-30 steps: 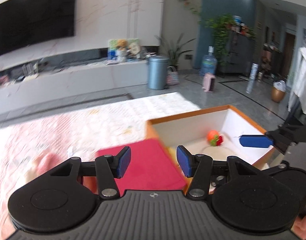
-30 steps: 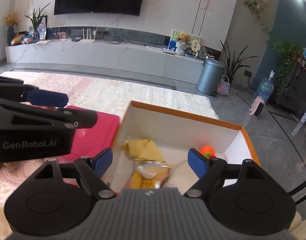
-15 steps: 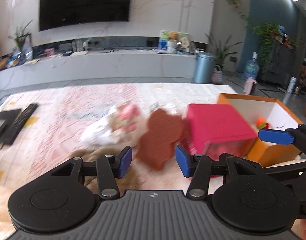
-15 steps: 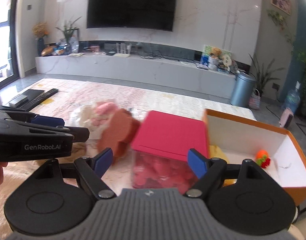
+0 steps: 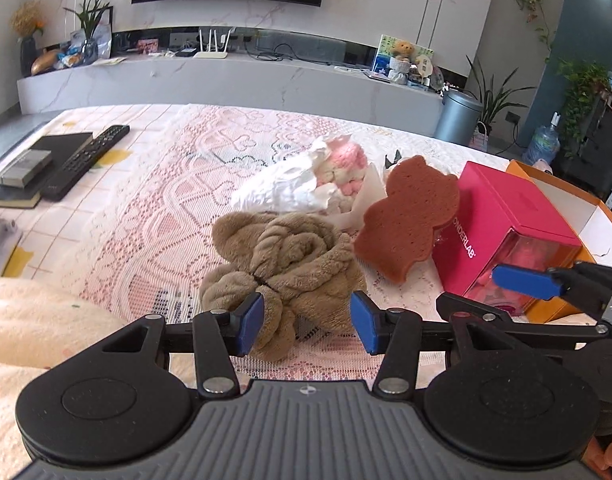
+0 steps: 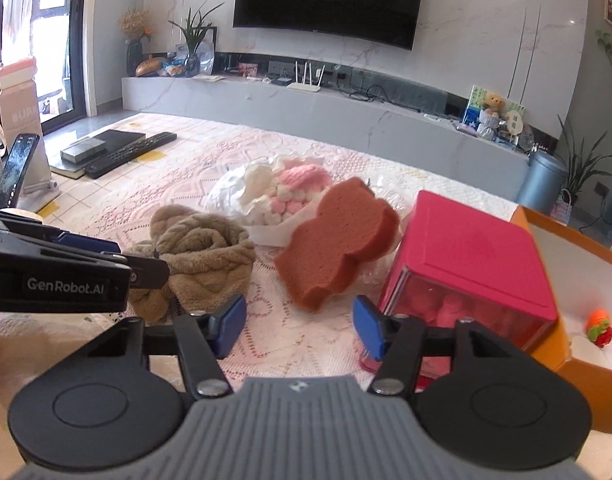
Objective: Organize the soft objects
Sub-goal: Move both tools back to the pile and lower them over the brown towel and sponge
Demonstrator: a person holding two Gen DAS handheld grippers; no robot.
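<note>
A crumpled tan plush towel (image 5: pixel 284 264) (image 6: pixel 204 258) lies on the lace-covered table. My left gripper (image 5: pixel 306 326) is open and empty, its jaws on either side of the towel's near edge. A brown bear-shaped sponge (image 5: pixel 410 216) (image 6: pixel 338 240) leans against a pink box (image 5: pixel 510 226) (image 6: pixel 466 256). A pink and white knitted bundle in white wrap (image 5: pixel 326 178) (image 6: pixel 282 192) lies behind. My right gripper (image 6: pixel 300 328) is open and empty, just short of the sponge.
An orange-rimmed white box (image 6: pixel 586 280) (image 5: pixel 566 188) stands at the right with a small orange and red toy (image 6: pixel 600 326) inside. Remote controls and a black device (image 5: pixel 72 156) (image 6: pixel 118 150) lie at the far left. A phone on a stand (image 6: pixel 18 172) stands at the left edge.
Both grippers have swung left from the orange box to the pile of soft things. The left one now straddles the tan towel. Both stay open.
</note>
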